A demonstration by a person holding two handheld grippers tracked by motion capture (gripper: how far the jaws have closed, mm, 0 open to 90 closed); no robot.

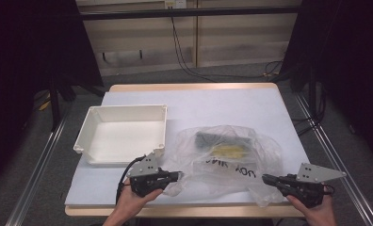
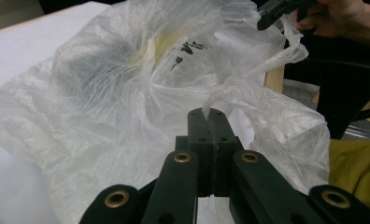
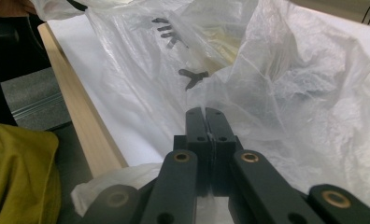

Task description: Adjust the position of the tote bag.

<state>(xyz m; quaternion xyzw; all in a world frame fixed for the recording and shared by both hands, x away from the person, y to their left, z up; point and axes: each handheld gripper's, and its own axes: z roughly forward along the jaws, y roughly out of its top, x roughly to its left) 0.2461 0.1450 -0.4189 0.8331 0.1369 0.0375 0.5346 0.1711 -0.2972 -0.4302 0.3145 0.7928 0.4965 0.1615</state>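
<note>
At the left of the high view sits a white tray (image 1: pixel 120 135), empty, on the white-covered desk (image 1: pixel 231 106). Just right of its lower corner the left tool (image 1: pixel 177 176) has its jaws pressed together on the near left edge of a thin clear plastic bag (image 1: pixel 227 157); the left gripper view shows film pinched at the closed tips, with the bag (image 2: pixel 127 93) bulging beyond them.

The bag lies in the lower middle of the frame, near the front edge of the desk. Through the film a dark object (image 1: pixel 222 140) and something yellow (image 1: pixel 231 150) can be made out (what they are is too blurred to tell), and black handwriting crosses the near side.

At the lower right the right tool (image 1: pixel 265 179) is closed on the bag's near right edge; in the right gripper view the film runs straight into the shut tips.

The step in hand looks like lifting or spreading the bag by its two near edges, perhaps to open its mouth or move it toward the tray. To do it well, both tools should rise evenly so the contents do not slide to one side, and any pulling apart should be gentle, since such thin film may tear or slip from the pads. Keeping the load low over the desk would limit swinging.
</note>
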